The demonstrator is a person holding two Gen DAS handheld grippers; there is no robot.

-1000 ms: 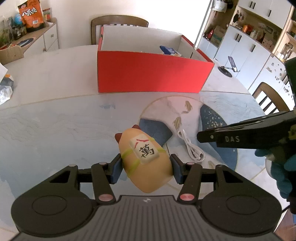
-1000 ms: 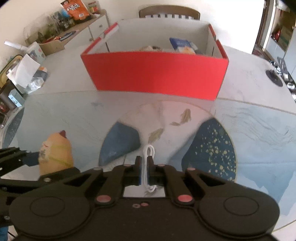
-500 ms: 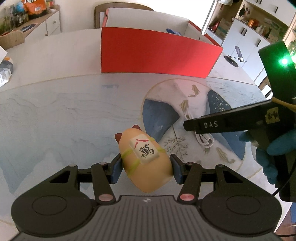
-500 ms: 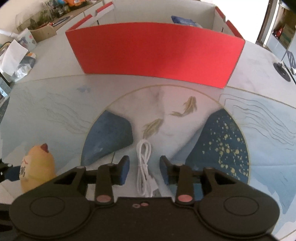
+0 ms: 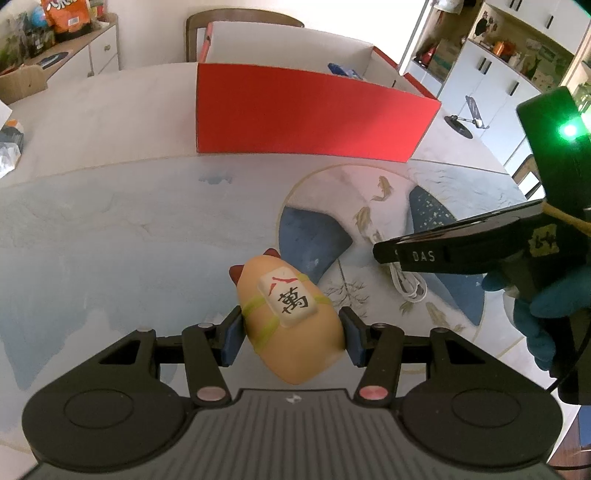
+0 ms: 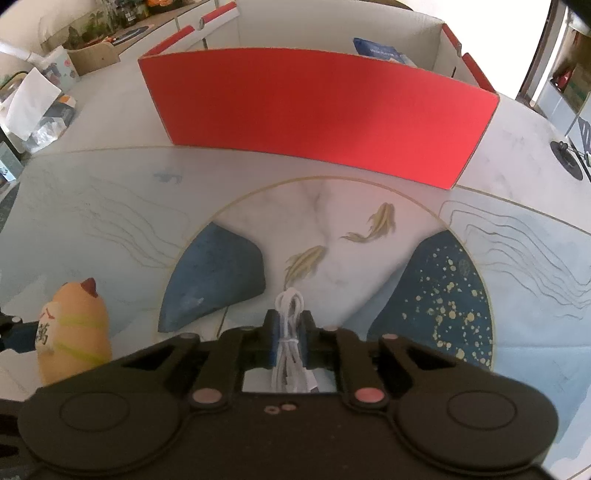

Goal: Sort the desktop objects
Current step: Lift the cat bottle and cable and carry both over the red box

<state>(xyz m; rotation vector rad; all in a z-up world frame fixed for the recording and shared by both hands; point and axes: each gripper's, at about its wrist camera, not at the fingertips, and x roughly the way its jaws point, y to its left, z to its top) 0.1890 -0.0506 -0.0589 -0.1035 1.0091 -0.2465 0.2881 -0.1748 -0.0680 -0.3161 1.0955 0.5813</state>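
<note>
My left gripper [image 5: 291,338] is shut on a tan squishy toy [image 5: 288,314] with a mahjong tile on its back, held over the table. The toy also shows at the left of the right wrist view [image 6: 72,332]. My right gripper [image 6: 290,332] is shut on a bundled white cable [image 6: 290,336], which lies low over the patterned mat [image 6: 332,236]. In the left wrist view the cable [image 5: 408,286] hangs under the right gripper's finger. The red open box [image 5: 306,118] stands beyond, with a blue packet [image 6: 382,50] inside.
A phone stand [image 5: 467,120] sits right of the box. Bags and paper [image 6: 37,110] lie at the table's left edge. A chair [image 5: 236,22] stands behind the box, cabinets [image 5: 498,74] to the right.
My right gripper was shut on the cable, opened around it half a second ago, and has now shut on it again. The left gripper keeps hold of the toy.
</note>
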